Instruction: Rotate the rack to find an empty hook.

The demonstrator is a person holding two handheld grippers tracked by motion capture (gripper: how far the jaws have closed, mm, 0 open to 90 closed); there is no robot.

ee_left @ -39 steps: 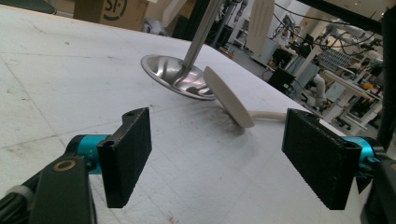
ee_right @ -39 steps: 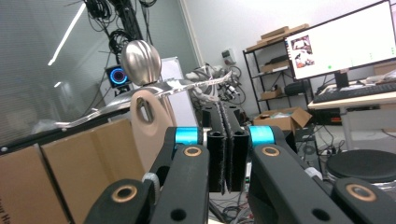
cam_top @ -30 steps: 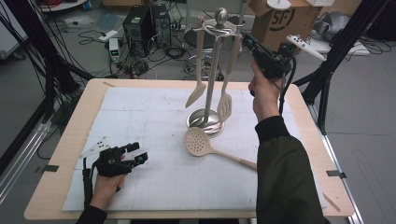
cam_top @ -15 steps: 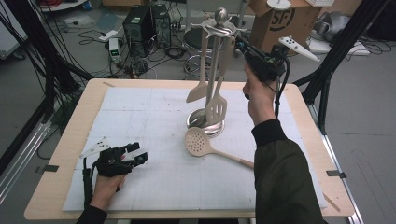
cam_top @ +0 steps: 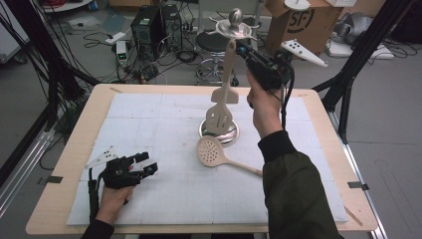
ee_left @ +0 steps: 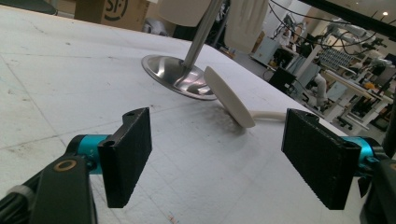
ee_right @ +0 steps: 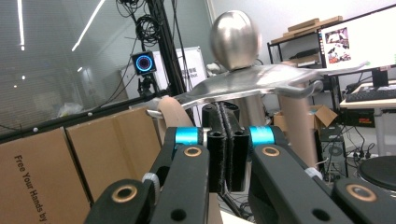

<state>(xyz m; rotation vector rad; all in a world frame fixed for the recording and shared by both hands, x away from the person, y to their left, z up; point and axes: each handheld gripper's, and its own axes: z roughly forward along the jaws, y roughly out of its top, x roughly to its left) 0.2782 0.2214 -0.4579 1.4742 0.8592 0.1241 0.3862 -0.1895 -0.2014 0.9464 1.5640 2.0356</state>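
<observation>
Right gripper (cam_top: 245, 48) raised beside the top of the utensil stand (cam_top: 234, 31), jaws pressed flat together with nothing visibly between them. Slotted spatula (cam_top: 222, 99) hanging from the stand's rim, just beside that gripper. Left gripper (cam_top: 144, 164) resting on the mat (cam_top: 164, 199), jaws wide and empty. Skimmer spoon (cam_top: 211, 152) lying against the stand's base

A white mat (cam_top: 164, 199) covers the wooden table (cam_top: 74, 134), bearing a skimmer (cam_top: 211, 152).
</observation>
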